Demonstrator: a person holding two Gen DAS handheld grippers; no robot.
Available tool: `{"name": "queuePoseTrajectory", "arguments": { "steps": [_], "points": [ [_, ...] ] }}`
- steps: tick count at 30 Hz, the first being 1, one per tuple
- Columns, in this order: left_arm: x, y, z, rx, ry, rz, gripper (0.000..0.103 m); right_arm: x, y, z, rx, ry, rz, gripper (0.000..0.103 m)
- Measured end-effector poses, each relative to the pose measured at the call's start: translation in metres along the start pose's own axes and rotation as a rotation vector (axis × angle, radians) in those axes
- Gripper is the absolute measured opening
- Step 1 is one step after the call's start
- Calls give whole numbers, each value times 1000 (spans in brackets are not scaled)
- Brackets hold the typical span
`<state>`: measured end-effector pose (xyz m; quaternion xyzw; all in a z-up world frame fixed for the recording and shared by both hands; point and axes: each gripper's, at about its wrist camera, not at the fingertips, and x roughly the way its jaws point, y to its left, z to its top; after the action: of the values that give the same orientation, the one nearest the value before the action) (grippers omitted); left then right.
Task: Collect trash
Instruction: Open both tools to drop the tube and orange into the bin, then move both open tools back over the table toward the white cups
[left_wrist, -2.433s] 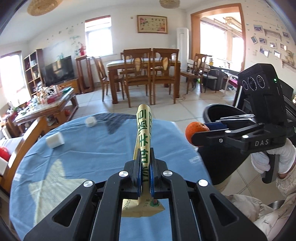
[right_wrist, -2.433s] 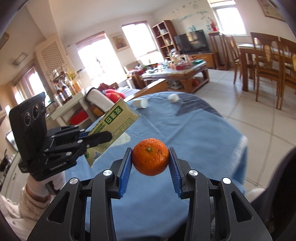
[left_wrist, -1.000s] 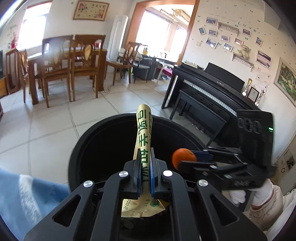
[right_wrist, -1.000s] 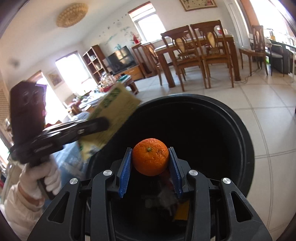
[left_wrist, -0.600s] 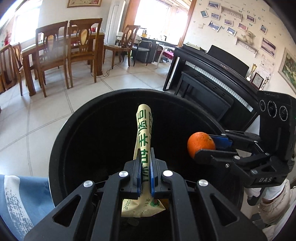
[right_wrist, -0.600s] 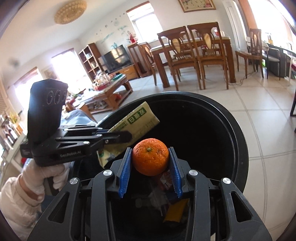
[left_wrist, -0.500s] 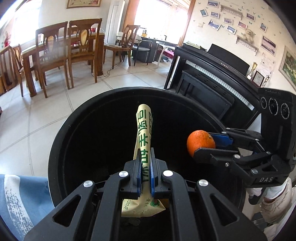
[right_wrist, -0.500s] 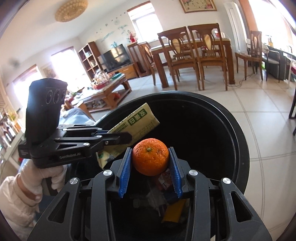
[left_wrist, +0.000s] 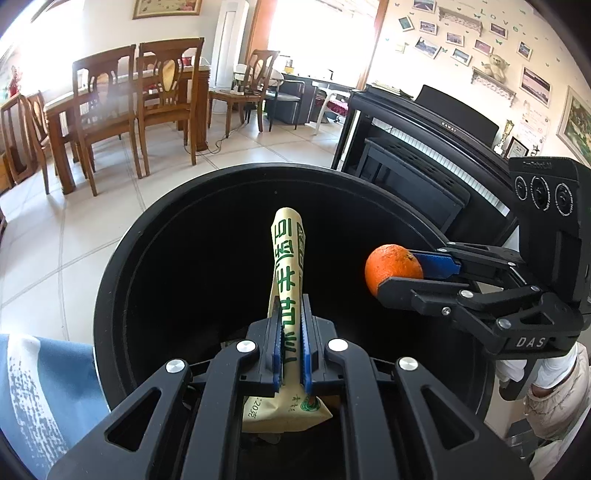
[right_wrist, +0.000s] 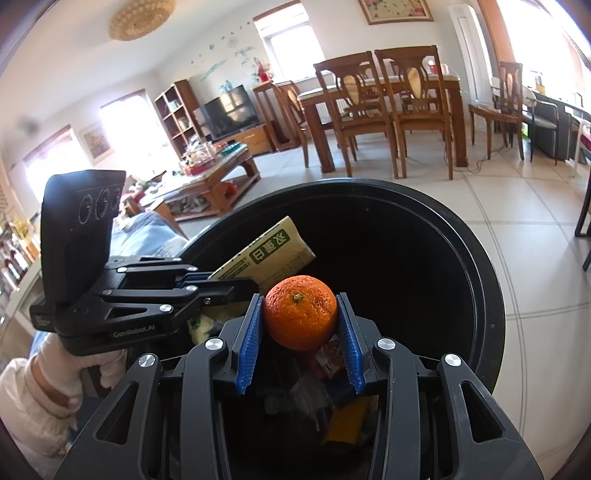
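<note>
Left wrist view: a yellow packet (left_wrist: 287, 275) is loosely pinched by the left gripper (left_wrist: 288, 343) as its jaws open, over the black bin (left_wrist: 122, 280), so it can drop in.

Right wrist view: an orange (right_wrist: 300, 312) is squeezed in the right gripper (right_wrist: 300, 345) above old trash (right_wrist: 345, 421), ready for dropping.

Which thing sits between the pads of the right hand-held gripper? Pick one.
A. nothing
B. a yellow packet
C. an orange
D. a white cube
C: the right hand-held gripper has its blue pads pressed on both sides of the orange, held above the black bin.
</note>
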<state>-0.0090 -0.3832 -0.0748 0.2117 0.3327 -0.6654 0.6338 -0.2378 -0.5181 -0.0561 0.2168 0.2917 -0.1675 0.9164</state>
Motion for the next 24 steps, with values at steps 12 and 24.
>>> {"name": "queuePoseTrajectory", "arguments": {
  "steps": [12,24],
  "points": [
    [-10,-12,-2,44,-46,20,81,-13,-3,8,20,-46,15,55],
    [-27,-17,-9,68,-83,56,98,-30,5,9,41,-95,18,74]
  ]
}}
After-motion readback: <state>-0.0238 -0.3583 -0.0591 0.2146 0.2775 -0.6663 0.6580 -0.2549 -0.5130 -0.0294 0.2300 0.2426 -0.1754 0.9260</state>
